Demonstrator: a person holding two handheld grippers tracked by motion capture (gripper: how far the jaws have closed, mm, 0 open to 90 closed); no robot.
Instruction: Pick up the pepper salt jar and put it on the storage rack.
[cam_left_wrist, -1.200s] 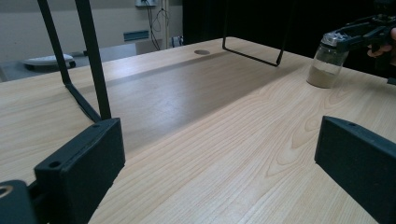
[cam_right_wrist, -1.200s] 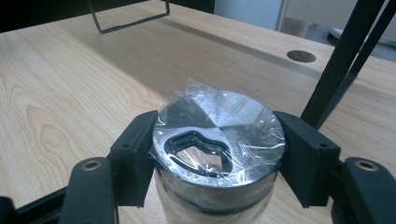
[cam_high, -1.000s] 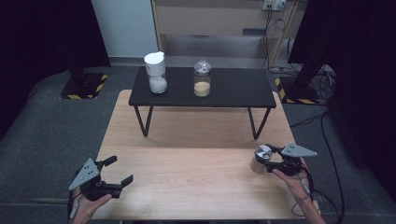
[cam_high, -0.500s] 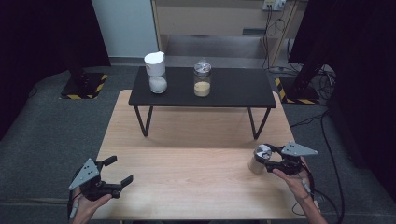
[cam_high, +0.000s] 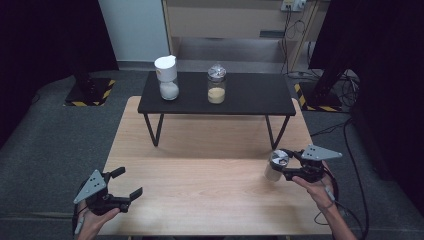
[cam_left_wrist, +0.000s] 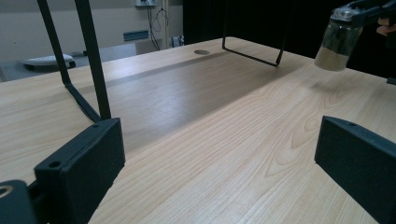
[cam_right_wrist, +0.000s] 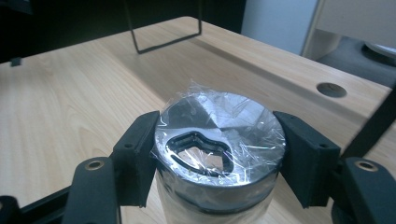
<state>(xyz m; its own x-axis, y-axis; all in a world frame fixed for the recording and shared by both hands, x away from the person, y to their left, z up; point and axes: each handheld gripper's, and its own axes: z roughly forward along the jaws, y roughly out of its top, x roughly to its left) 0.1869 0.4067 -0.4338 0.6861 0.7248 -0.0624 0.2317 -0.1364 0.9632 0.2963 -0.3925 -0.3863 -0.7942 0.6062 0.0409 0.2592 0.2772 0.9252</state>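
Right tongs (cam_high: 278, 167) lifted shaker (cam_high: 275, 165) off table (cam_high: 200, 190) | grip lid, base hidden | left tongs (cam_high: 127, 185) open

Left gripper (cam_high: 125, 184): held low at the near left, 2 jaws spread apart, nothing between them. Right gripper (cam_high: 280, 166): held at the near right, raised, 2 jaws clamped at cap level on a shaker jar (cam_right_wrist: 219, 154).

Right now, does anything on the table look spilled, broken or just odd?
Nothing is spilled or broken. One oddity: the shaker jar clamped in the right gripper has clear plastic film stretched across its metal lid, covering the pour opening. The two jars on the black shelf stand upright, and the left gripper is open and empty.
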